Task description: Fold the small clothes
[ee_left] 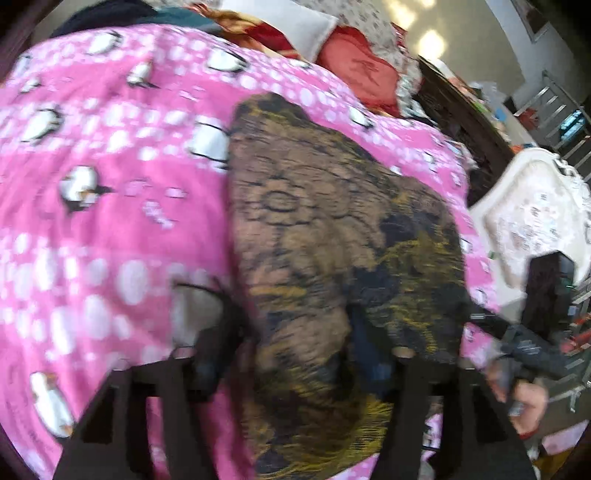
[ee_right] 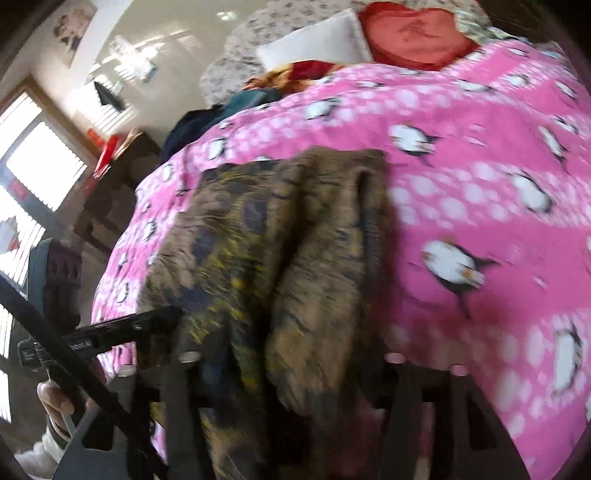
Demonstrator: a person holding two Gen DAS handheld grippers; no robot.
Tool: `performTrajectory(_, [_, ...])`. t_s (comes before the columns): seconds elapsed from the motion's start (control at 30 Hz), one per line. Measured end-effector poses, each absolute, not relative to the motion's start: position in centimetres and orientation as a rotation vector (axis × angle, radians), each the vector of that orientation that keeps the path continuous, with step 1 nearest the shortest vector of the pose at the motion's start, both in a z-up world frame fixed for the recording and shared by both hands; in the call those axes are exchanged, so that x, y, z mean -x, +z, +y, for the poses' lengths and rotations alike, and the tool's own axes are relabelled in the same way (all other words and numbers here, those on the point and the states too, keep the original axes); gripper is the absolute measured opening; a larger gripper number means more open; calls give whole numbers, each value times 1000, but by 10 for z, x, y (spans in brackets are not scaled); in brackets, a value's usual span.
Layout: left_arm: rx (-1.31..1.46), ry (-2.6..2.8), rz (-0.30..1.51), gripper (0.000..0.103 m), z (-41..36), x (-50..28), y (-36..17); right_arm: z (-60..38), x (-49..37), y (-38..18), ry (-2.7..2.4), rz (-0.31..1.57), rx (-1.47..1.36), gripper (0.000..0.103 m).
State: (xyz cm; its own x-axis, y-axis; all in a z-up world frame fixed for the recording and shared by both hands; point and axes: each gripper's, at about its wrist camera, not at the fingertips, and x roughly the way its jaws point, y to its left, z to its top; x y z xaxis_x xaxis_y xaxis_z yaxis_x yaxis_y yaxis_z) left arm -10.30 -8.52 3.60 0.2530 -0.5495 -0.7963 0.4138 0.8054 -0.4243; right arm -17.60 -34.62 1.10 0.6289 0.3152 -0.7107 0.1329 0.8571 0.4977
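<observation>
Brown patterned garment (ee_left: 332,240) lies mid-frame on the pink penguin bedspread (ee_left: 110,221), its near end running down between both tools' fingers. Left gripper (ee_left: 291,365) and right gripper (ee_right: 291,365) stand wide apart around the cloth — blur hides whether either is actually clamped.

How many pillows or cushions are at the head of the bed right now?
2. A white pillow lies left of a red heart-shaped cushion, touching it, both beyond the pink penguin blanket. More may be hidden behind the crumpled clothes nearby.
</observation>
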Motion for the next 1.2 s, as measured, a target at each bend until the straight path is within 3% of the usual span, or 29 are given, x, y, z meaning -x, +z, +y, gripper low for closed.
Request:
performTrajectory(0.23, [107, -544, 1037, 70, -83, 103, 57, -358, 207, 62, 6, 771, -438, 65])
performTrajectory(0.3, [84, -527, 1010, 71, -84, 103, 62, -347, 204, 75, 57, 732, -410, 51])
performTrajectory(0.37, [52, -505, 977, 72, -89, 102, 66, -333, 192, 82, 72, 720, -357, 44])
performTrajectory(0.93, [-47, -482, 969, 81, -130, 83, 43, -328, 109, 21, -26, 850, -269, 41])
performTrajectory(1.2, [-33, -483, 962, 81, -119, 102, 51, -323, 145, 45, -1, 819, -297, 47])
